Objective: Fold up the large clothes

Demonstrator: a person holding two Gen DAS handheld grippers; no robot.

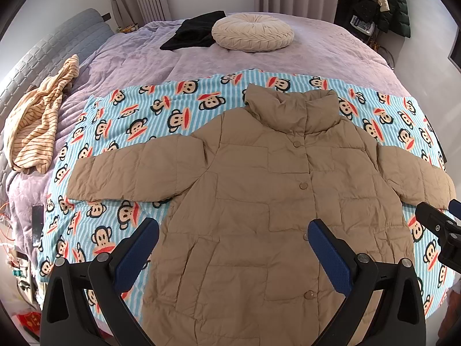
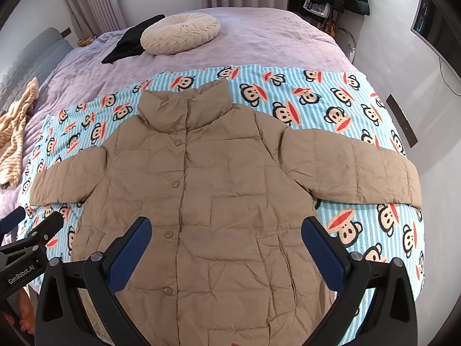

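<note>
A tan quilted puffer jacket (image 1: 259,196) lies flat, front up and buttoned, on a blue striped monkey-print blanket (image 1: 138,121), sleeves spread out to both sides. It also shows in the right wrist view (image 2: 219,190). My left gripper (image 1: 233,239) is open and empty, hovering above the jacket's lower left part. My right gripper (image 2: 226,239) is open and empty, hovering above the jacket's lower right part. The right gripper's tip shows at the right edge of the left wrist view (image 1: 438,222). The left gripper's tip shows at the left edge of the right wrist view (image 2: 31,230).
The blanket (image 2: 317,92) covers a bed with a lilac cover (image 1: 317,54). A round cream cushion (image 1: 253,31) and a black garment (image 1: 191,30) lie at the far end. A striped yellow garment (image 1: 37,121) lies at the left. Coats (image 1: 377,3) hang at the back right.
</note>
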